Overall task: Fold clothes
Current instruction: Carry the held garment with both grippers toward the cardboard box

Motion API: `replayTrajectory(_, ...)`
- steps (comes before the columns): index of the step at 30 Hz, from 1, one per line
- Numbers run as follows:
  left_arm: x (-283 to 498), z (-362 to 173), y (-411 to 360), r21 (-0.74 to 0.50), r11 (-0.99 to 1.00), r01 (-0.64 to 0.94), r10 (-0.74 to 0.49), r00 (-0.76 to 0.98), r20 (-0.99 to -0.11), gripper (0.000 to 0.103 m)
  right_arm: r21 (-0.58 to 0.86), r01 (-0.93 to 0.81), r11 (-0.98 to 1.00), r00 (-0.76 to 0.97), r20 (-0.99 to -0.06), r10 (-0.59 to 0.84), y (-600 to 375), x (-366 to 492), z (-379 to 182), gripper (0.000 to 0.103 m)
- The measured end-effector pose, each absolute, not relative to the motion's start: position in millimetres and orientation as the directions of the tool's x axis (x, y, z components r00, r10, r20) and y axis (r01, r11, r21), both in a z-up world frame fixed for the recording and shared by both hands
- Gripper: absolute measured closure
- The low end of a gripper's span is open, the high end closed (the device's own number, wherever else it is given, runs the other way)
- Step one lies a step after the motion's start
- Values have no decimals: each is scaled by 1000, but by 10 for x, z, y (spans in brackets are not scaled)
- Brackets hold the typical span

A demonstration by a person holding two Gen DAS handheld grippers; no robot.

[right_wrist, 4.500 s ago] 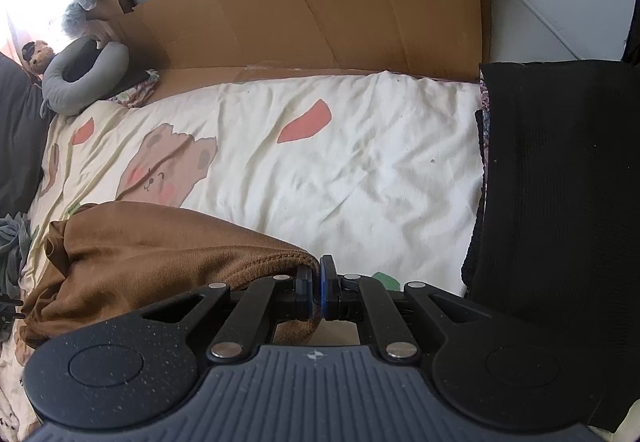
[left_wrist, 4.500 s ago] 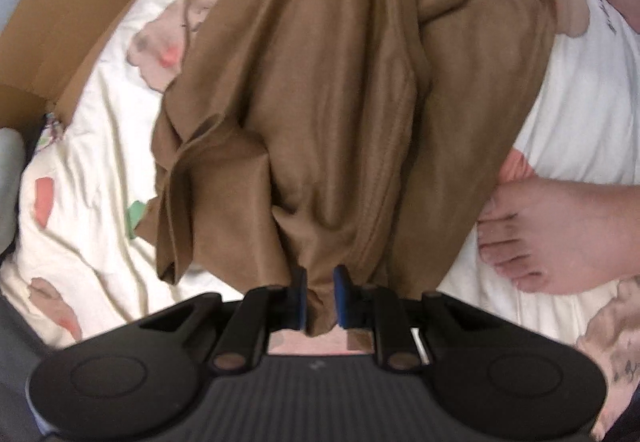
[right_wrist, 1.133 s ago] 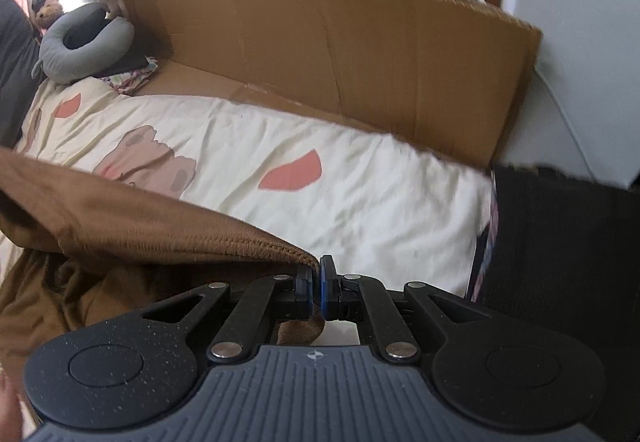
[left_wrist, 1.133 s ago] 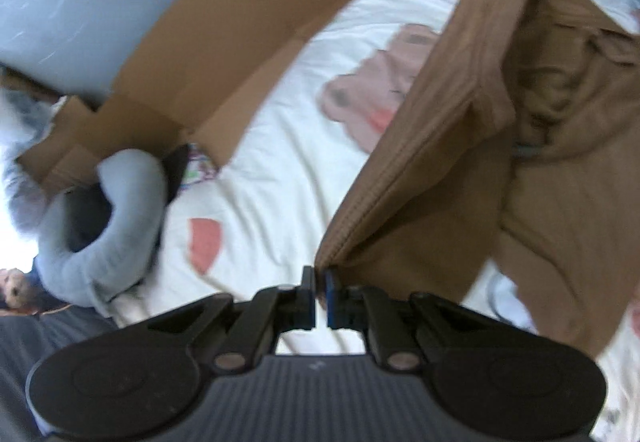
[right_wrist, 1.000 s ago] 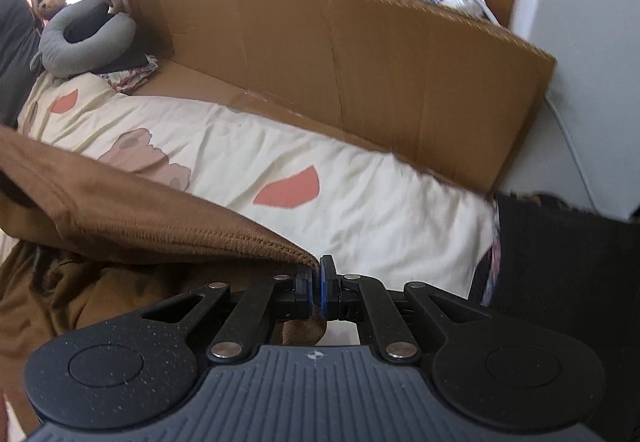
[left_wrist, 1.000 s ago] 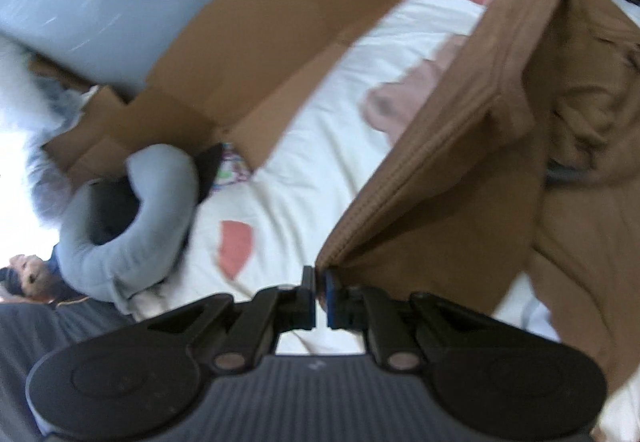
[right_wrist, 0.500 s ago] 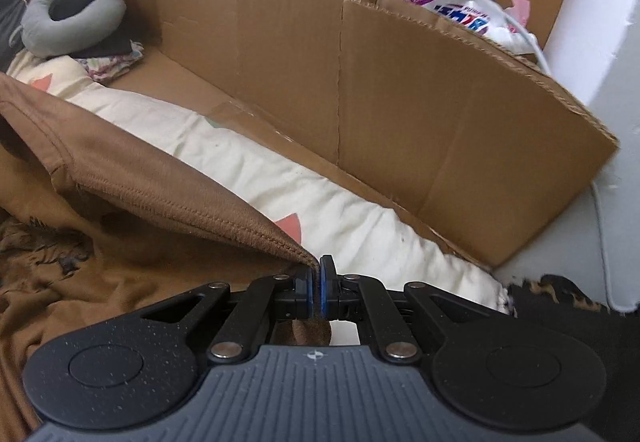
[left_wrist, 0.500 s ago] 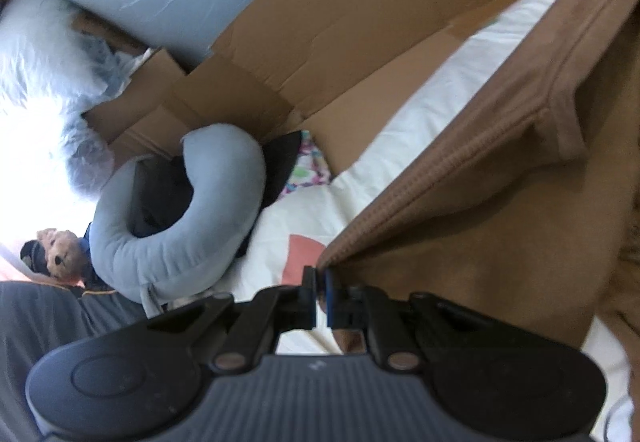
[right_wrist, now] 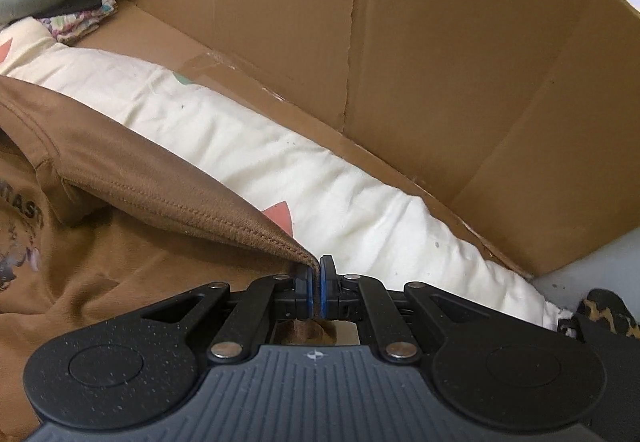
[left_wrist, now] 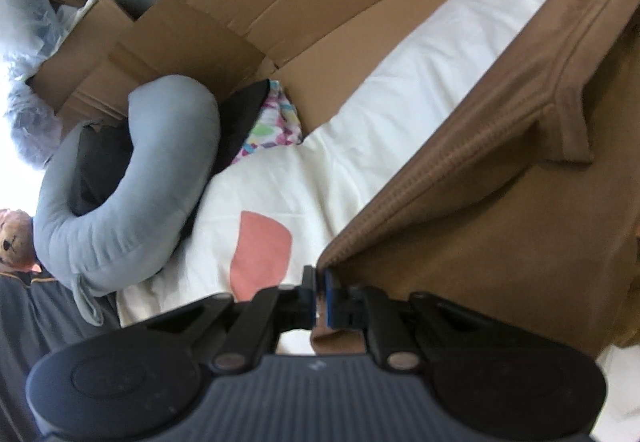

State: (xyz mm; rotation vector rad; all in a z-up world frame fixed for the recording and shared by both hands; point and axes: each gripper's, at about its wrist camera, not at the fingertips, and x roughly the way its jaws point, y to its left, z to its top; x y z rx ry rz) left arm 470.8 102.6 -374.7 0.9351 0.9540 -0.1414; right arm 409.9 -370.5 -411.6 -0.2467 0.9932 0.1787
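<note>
Both grippers pinch the brown shirt's hem over the bed.

The left gripper (left_wrist: 319,278) and right gripper (right_wrist: 314,269) each clamp a hem corner of the brown shirt (right_wrist: 120,169), stretched above the cream sheet (right_wrist: 280,161); beyond stand cardboard panels (right_wrist: 440,61) and, seemingly, a grey neck pillow (left_wrist: 132,177).

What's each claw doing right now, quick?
Left claw: closed on the hem of the brown shirt.
Right claw: closed on the same shirt's hem at another corner.
</note>
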Motion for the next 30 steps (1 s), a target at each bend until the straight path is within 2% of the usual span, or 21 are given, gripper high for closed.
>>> replayTrajectory(12, 4976, -3569, 1250, 617, 674, 406, 310, 602, -736, 99, -124, -302, 945, 526, -849, 57, -3523, 4502, -4114, 102)
replayTrajectory(18, 5103, -3499, 1325, 621, 652, 434, 329, 576, -748, 99, -127, -359, 925, 486, -871, 69, -3391, 4711, -4107, 102)
replayTrajectory(22, 5189, -3712, 1312, 591, 676, 440, 335, 532, -778, 99, -126, -359, 925, 451, -891, 54, -3347, 4807, -4254, 101)
replayTrajectory(26, 5223, -4007, 1281, 604, 662, 444, 343, 536, -771, 98, -79, -305, 949, 451, -890, 71, -3391, 4856, -4313, 99)
replayTrajectory(30, 5284, -4007, 1342, 567, 742, 357, 328, 544, -772, 95, -93, -340, 936, 452, -889, 76, -3369, 4832, -4304, 97)
